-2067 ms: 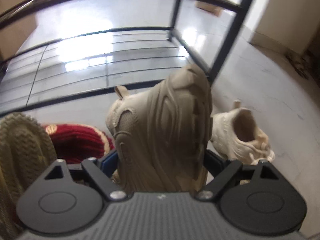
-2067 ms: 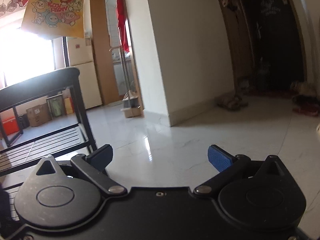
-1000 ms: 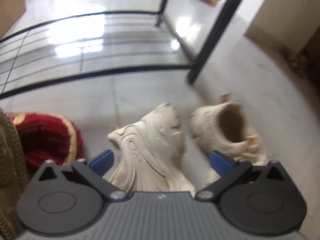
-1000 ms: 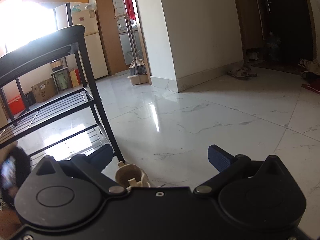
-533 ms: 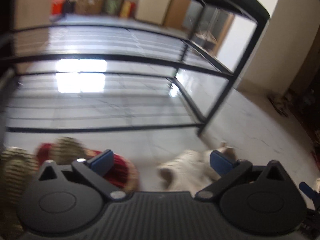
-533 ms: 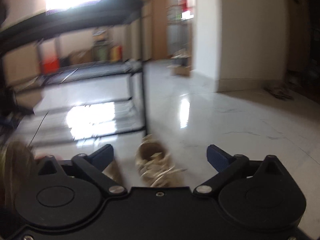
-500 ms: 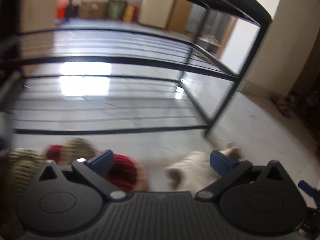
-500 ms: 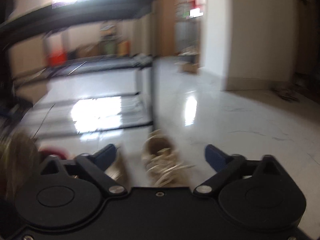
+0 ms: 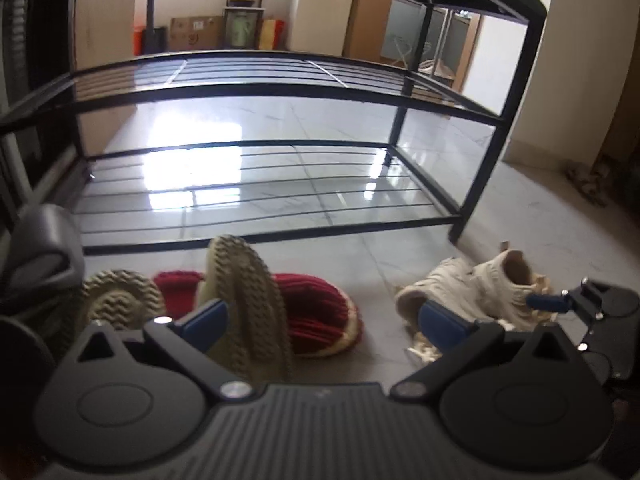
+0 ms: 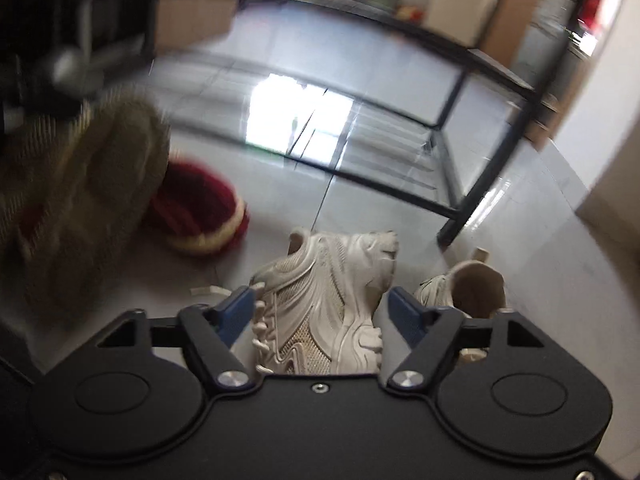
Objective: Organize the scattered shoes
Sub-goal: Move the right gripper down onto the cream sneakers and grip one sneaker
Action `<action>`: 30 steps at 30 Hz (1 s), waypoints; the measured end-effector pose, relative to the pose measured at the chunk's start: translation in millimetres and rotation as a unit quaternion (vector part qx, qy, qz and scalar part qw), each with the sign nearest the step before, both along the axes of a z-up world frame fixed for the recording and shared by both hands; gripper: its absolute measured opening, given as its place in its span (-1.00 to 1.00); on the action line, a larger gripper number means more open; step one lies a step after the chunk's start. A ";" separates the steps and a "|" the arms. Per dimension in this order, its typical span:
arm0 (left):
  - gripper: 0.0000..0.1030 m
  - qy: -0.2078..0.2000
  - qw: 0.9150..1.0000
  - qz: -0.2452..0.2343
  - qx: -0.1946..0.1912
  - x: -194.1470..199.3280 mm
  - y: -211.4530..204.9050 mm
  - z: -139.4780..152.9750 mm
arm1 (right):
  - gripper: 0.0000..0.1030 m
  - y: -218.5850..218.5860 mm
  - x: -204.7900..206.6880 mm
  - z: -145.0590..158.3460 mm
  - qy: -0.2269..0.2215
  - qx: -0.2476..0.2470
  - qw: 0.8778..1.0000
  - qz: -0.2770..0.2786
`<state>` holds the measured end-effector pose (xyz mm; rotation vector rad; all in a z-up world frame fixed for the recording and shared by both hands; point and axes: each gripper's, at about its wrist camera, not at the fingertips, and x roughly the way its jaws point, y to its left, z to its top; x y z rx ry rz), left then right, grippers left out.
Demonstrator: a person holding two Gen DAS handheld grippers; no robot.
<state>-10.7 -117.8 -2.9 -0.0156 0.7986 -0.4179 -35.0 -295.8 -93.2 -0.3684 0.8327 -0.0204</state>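
Right tongs (image 10: 320, 312) stand apart around a cream sneaker (image 10: 324, 300); only the left view shows the left tongs (image 9: 324, 320), also apart, with a red slipper (image 9: 316, 312) at 12 o'clock.

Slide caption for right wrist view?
Right gripper open around a cream sneaker on the floor beside the black shoe rack.

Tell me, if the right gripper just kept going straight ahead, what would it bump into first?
Most likely the cream sneaker lying on its side: it already sits between the open right gripper fingers. Depth is unclear, so contact may be near.
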 end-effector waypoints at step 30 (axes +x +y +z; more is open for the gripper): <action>0.99 0.116 0.992 0.047 -0.007 27.2 10.7 -38.0 | 0.23 -26.5 2.4 -48.5 0.006 0.012 1.000 0.025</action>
